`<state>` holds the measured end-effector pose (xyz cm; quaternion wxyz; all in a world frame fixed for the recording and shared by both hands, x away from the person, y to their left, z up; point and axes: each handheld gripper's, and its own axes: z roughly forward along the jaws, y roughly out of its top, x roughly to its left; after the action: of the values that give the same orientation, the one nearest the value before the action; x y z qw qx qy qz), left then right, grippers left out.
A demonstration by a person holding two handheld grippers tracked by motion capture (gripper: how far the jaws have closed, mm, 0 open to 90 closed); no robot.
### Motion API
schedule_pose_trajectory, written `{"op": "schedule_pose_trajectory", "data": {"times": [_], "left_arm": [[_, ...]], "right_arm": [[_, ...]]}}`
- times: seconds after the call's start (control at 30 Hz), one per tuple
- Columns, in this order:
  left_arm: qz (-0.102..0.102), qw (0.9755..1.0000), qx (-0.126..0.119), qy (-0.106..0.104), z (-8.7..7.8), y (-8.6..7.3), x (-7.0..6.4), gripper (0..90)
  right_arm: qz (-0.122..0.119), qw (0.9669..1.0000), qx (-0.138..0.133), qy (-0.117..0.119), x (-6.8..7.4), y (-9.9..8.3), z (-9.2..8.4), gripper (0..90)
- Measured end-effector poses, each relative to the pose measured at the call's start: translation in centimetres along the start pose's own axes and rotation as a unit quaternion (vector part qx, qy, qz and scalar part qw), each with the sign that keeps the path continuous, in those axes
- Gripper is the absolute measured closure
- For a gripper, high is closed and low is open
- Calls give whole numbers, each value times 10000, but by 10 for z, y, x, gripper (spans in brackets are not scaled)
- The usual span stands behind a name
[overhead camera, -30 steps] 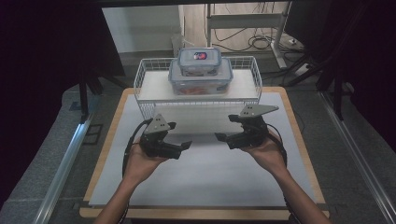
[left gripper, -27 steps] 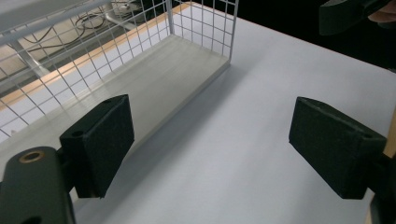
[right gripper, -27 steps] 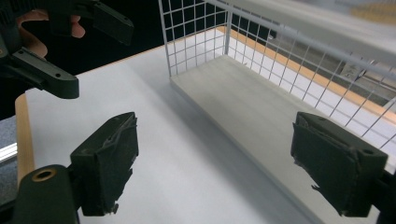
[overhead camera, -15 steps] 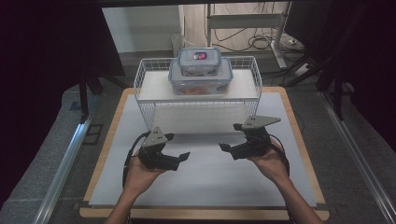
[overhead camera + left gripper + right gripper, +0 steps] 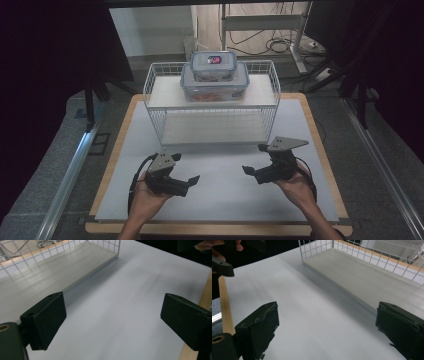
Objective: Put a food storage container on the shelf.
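The two stacked clear containers sit on the top shelf of the white wire rack, toward its middle: the larger container below, the smaller container with a red-and-blue label on its lid on top of it. The rack's lower shelf is a pale board.

Both claws are well apart from the containers, in front of the rack and low over the worktop. The left claw is held in the person's left hand, palm under the body, with its jaws pointing inward toward the middle of the worktop. The right claw lies in the right hand in the mirrored pose, jaws pointing inward toward the left one. Both forearms come in from the near edge.

In the left gripper view the left claw's jaws stand wide apart with nothing between them but white worktop; they have just been opening. The right gripper view shows the same of the right claw: jaws wide, just opened further, holding nothing, with the rack's lower shelf ahead.

The worktop is a white sheet on a wooden-edged board. Around it lie grey floor, a metal rail at the left, dark curtains, and cables under a desk behind.
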<state>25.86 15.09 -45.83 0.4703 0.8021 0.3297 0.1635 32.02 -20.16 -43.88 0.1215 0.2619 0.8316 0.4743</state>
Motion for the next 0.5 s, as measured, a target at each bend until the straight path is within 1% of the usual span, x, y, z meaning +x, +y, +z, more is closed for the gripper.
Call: {"op": "schedule_pose_trajectory", "data": {"times": [0.1,0.23,0.3,0.33,0.4,0.5], "left_arm": [[-44,10000,-16,53,-2,-6,0,52],[-158,9999,-36,10,-2,-16,0,42],[-134,9999,32,48,-1,-21,-1,35],[-100,9999,82,109,-1,-23,-1,34],[-65,9997,115,199,-1,-27,-2,33],[-73,9996,111,257,-4,-33,-2,33]], "right_arm": [[-15,10000,-19,-76,2,-7,-3,45],[52,9999,-53,-132,4,-16,-8,41],[73,9998,-64,-167,4,-20,-10,40],[70,9998,-65,-181,4,-22,-10,40],[90,9998,-40,-183,5,-26,-12,40],[65,9997,24,-253,7,-32,-15,40]]}}
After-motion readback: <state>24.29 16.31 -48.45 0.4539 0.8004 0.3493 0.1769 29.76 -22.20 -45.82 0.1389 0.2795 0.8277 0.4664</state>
